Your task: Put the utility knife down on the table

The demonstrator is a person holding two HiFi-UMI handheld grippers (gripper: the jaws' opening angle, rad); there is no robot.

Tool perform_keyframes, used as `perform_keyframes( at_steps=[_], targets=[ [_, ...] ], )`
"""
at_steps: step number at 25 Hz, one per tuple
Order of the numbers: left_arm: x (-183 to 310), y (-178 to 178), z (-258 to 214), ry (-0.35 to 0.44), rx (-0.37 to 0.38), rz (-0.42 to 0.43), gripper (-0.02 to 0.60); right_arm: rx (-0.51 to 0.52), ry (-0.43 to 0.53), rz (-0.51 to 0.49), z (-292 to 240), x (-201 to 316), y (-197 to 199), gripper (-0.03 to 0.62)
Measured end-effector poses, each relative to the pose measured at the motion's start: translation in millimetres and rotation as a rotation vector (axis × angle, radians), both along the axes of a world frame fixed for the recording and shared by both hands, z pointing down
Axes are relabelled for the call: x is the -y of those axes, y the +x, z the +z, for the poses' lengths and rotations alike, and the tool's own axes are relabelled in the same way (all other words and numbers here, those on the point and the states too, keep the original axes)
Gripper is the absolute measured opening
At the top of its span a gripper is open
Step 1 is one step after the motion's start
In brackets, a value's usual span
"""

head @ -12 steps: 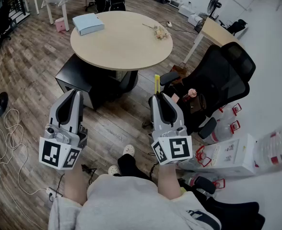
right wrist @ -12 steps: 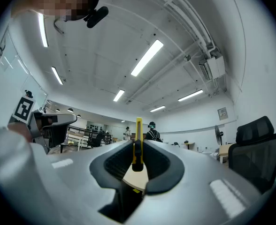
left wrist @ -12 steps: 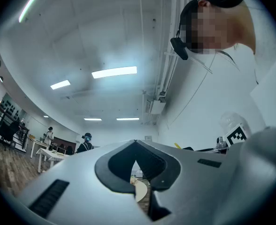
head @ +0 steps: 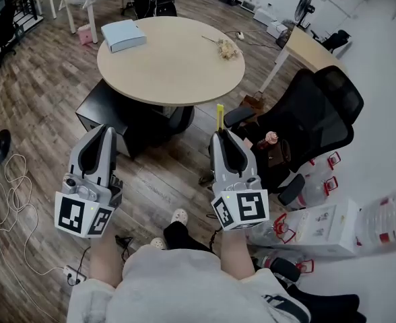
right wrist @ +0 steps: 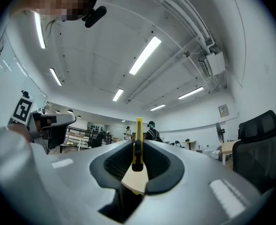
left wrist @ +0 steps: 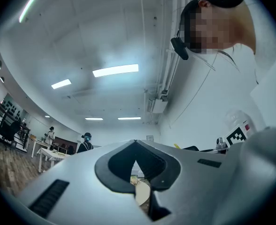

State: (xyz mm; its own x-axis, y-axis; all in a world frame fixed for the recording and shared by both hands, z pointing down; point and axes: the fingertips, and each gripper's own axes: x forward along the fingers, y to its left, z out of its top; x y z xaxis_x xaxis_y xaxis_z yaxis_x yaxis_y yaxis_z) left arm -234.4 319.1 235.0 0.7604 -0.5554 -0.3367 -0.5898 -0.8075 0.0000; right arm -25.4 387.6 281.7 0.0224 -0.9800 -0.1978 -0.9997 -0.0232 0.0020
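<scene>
the slim yellow utility knife (head: 219,116) is clamped in the right gripper (head: 222,137), its long axis running on past the jaws toward the near edge of the round pale wooden table (head: 171,66) ahead, while the left gripper (head: 104,130) is closed, empty.

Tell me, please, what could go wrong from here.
The utility knife pokes out past the right gripper, pinched only along its thin body, so it may pivot or slip. The table lies ahead; released near its rim, the knife could fall. The office chair beside the gripper could snag it.
</scene>
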Motion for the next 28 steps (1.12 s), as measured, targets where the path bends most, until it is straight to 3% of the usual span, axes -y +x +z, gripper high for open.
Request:
perform_keyframes(
  at_steps=[18,28],
  targets=[
    [89.5,102.4,-13.5,0.041,-0.015,-0.026,0.008,0.006,0.032,-0.054,-11.4,102.6,98.9,0.074],
    [109.1,132.3,-8.2,0.041,-0.009,-0.056,0.008,0.024,0.032,-0.098,-4.9,130.6,126.2,0.074]
  ],
)
